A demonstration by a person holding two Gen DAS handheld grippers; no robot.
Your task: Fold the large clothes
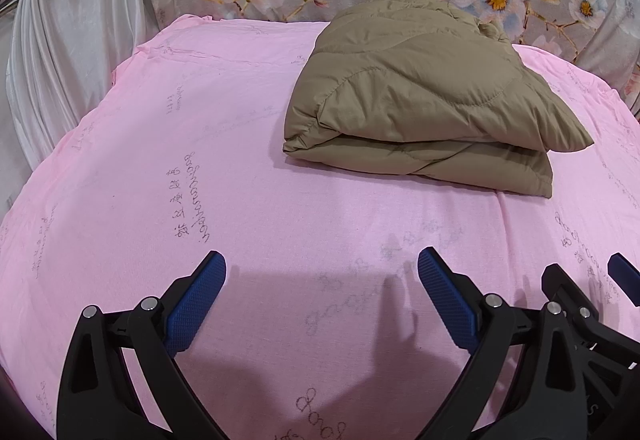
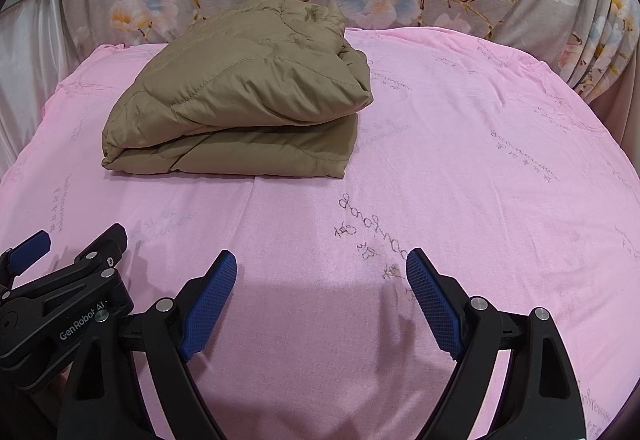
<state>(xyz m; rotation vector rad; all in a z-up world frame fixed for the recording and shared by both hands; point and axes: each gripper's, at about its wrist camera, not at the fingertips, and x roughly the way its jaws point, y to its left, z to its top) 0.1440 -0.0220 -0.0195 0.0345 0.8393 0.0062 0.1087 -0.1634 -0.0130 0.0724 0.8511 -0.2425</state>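
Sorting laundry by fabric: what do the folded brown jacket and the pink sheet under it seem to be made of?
Jacket: probably a padded synthetic shell, matte with a slight sheen; curved quilting seams and puffy folded layers suggest filling. Sheet: likely thin woven cotton or a blend, matte, with fine creases and printed script. Neither is certain by look.

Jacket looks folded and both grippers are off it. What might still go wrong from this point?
1. The olive quilted jacket is puffy; its top layer bulges and overhangs the lower one on one side, so it may spring open or slide off.
2. Both the left gripper and right gripper are open and apart from it, so nothing holds the fold down.
3. The pink sheet is soft and slightly wrinkled, so dragging the bundle could undo it.
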